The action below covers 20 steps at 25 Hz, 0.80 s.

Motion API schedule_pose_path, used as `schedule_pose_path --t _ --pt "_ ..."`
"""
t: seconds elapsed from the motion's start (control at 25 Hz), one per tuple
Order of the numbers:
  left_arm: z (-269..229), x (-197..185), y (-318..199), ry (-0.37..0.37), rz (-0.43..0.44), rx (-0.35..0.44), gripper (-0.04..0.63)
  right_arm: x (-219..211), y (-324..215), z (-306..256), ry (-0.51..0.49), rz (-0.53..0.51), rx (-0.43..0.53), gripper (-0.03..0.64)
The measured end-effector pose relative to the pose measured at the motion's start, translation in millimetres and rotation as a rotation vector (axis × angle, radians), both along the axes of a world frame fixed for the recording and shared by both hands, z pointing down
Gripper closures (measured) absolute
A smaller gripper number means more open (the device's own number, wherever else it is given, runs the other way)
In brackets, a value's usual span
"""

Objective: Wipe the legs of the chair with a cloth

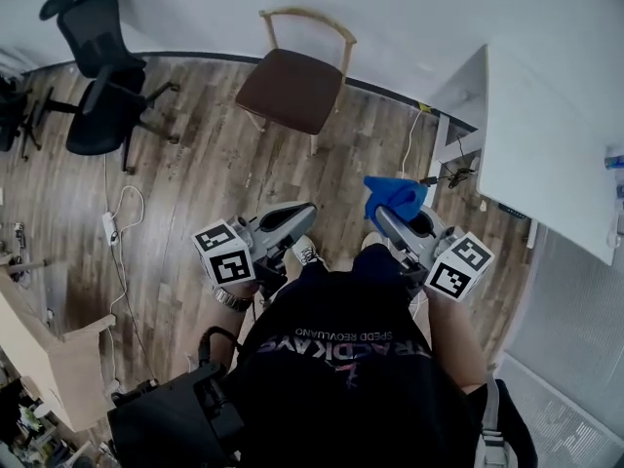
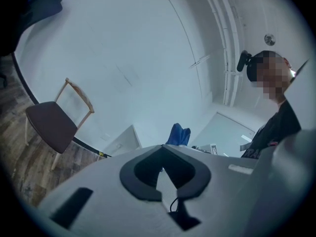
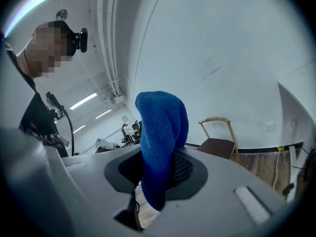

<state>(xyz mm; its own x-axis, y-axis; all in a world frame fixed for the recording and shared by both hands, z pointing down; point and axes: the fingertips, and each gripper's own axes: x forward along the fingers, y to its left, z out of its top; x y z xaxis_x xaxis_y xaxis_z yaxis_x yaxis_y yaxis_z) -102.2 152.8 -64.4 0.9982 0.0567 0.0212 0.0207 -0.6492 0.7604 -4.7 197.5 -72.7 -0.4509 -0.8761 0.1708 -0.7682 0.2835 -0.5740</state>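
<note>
A wooden-framed chair (image 1: 292,86) with a brown seat stands by the far wall, well ahead of both grippers; its thin pale legs rest on the wood floor. It also shows in the left gripper view as the chair (image 2: 54,125) and small in the right gripper view as the chair (image 3: 219,142). My right gripper (image 1: 390,211) is shut on a blue cloth (image 1: 395,196), which sticks up out of the jaws as the cloth (image 3: 160,132). My left gripper (image 1: 297,214) is held near my body, its jaws together and empty (image 2: 165,169). Both grippers are far from the chair.
A black office chair (image 1: 97,76) stands at the far left. A white table (image 1: 546,135) fills the right side, with cables below it. A power strip (image 1: 110,227) and its cord lie on the floor at left. A wooden box (image 1: 58,359) sits near left.
</note>
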Motion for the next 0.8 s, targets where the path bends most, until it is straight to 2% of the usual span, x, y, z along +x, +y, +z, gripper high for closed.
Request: schedule_pose_path --t 0.24,0.48,0.68,0.8 --pt "6.7 9.8 -29.3 -0.014 -0.114 -0.013 0.595 29.8 -52.6 0.1 0.001 -0.087 -0.001 0.520" --pt "-11.8 35.0 -51.7 -0.006 -0.317 -0.010 0.595 59.4 -94.5 -5.2 -0.050 -0.239 -0.018 0.520" --pt "-12.7 62.5 -58.6 -0.042 -0.447 0.030 0.595 88.8 -129.7 -2.6 -0.083 -0.365 -0.018 0.520" --pt "-10.1 71.4 -62.8 -0.033 -0.533 0.023 0.595 98.0 -143.3 4.5 -0.081 -0.441 -0.033 0.520"
